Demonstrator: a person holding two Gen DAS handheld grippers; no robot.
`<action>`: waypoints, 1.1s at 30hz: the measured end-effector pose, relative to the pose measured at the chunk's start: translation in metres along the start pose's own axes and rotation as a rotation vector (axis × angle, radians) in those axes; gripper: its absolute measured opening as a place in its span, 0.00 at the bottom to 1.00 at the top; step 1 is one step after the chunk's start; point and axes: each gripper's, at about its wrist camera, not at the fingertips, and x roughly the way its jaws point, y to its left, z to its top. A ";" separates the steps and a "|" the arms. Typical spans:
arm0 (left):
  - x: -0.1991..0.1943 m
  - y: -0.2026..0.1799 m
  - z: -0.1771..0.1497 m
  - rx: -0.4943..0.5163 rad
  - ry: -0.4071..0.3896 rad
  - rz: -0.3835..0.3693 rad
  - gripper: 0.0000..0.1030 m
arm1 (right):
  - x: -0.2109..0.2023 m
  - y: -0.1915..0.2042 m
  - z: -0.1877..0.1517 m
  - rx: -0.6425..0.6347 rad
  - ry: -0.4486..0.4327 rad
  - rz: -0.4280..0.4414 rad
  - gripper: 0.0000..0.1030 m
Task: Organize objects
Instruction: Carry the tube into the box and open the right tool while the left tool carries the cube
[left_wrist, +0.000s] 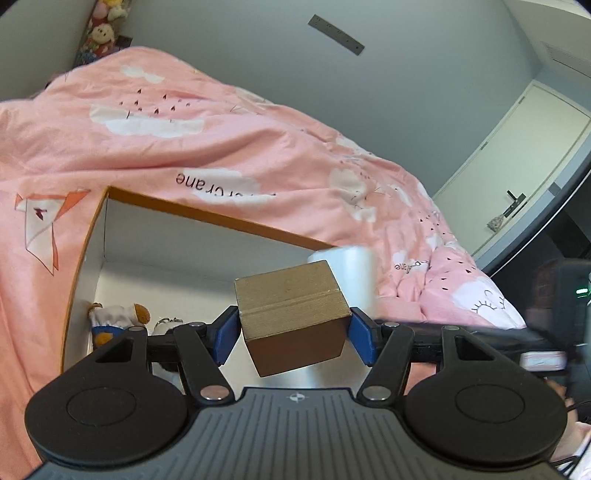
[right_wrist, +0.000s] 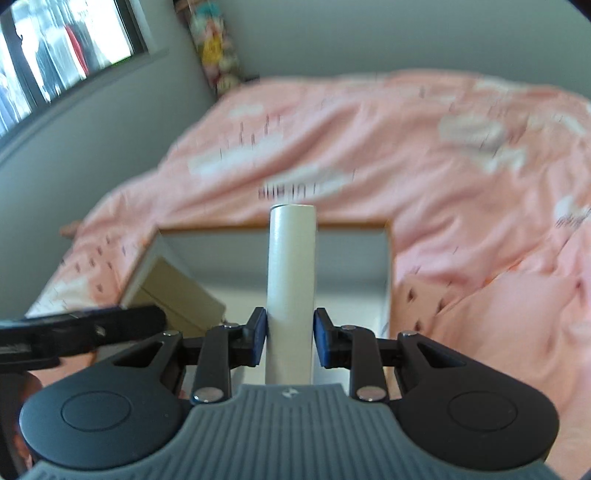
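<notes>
Brown and matte, the small cardboard box (left_wrist: 291, 317) sits low in the middle of the left wrist view, pinched across its side faces by the left claw (left_wrist: 291, 334) above the open orange-rimmed storage box (left_wrist: 221, 218) on the pink duvet (left_wrist: 184, 110). It looks light and stiff but crushable, so holding it flat-faced near mid-height seems wise. The right claw (right_wrist: 290, 338) pinches a white tube (right_wrist: 291, 280) near its lower end at the frame's centre; smooth and likely slippery, it may pivot.
</notes>
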 end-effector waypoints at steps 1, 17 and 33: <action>0.002 0.004 0.000 -0.006 0.003 -0.002 0.70 | 0.013 -0.002 -0.001 0.005 0.033 0.003 0.28; 0.033 0.029 0.006 -0.026 0.037 0.015 0.70 | 0.104 -0.005 -0.012 -0.050 0.315 -0.073 0.29; 0.040 0.031 0.003 -0.030 0.072 0.012 0.70 | 0.076 0.012 -0.017 -0.437 0.312 -0.216 0.29</action>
